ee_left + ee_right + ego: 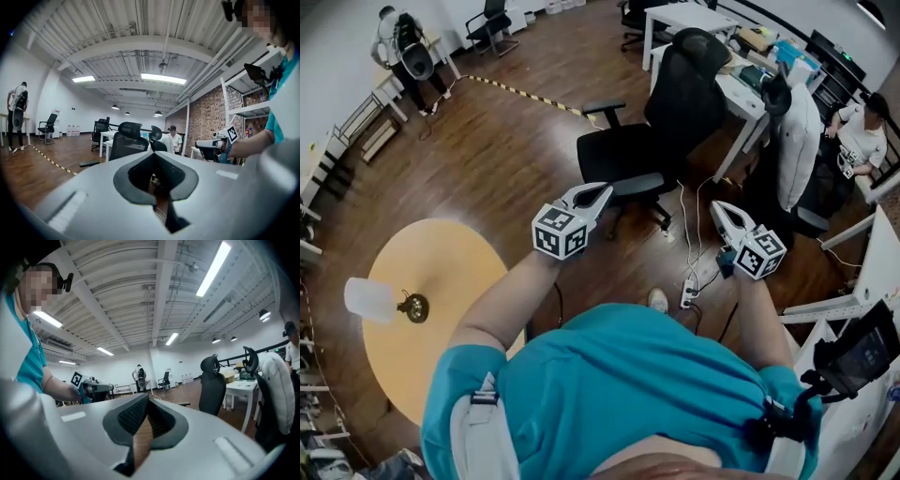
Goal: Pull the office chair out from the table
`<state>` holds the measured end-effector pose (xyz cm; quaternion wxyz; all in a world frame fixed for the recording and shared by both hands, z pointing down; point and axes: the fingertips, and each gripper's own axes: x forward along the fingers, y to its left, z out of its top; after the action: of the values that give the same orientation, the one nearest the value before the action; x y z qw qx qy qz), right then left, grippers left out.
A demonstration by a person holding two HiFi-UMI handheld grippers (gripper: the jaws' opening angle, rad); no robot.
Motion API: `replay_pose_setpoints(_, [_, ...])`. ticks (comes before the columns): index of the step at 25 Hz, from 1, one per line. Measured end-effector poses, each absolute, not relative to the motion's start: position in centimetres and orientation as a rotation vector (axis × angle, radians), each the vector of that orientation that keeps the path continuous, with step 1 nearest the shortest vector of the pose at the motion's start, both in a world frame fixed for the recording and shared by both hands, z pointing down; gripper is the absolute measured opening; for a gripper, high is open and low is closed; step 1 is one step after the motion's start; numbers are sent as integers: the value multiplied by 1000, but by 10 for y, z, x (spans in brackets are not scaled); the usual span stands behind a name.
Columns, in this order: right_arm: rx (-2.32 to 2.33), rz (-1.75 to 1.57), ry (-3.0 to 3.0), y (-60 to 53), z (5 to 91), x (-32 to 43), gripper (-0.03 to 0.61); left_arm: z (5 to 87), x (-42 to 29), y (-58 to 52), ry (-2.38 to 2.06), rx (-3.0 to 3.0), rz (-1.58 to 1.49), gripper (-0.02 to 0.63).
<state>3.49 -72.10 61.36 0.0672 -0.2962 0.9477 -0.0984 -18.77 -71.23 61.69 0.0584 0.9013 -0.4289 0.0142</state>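
- The white bench (742, 97) stands right behind the office chair (661, 131), whose backrest is close to its edge; whether they touch I cannot tell. A slanted pull could catch the chair's base on a bench leg
- The office chair is black, with a tall back and headrest, two padded armrests and a castored base, its seat turned away from the bench. It likely swivels, so a pull on one armrest may spin it instead of rolling it
- The left gripper (598, 194) and the right gripper (718, 209) hang on the near side of the chair, apart from it. Both sets of jaws are pressed together and hold nothing. Reaching in like this would only nudge the chair, not grip it
- A power strip (687, 292) and white cables (686, 234) lie on the floor just in front of the chair; its castors could snag or drag them
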Motion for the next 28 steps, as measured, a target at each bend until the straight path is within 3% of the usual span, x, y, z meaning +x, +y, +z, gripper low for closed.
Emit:
replay_pose_setpoints(5, [-765,-269,2944,-667,611,-16,-3,601,-223,-636,-1345,2707,-10,29])
replay_pose_setpoints(13, [-698,-257,2963,-538,580,-28,-3,581,-259,-440,-1411,2726,-19,29])
replay_pose_setpoints(22, [-660,-251,3001,-462,608,41,-3,590,-206,-357,-1435,2582,-205,29])
replay_pose_setpoints(28, [-572,-283,3018,-411,617,31,-3,595,-184,-298,-1446,2571,-138,29])
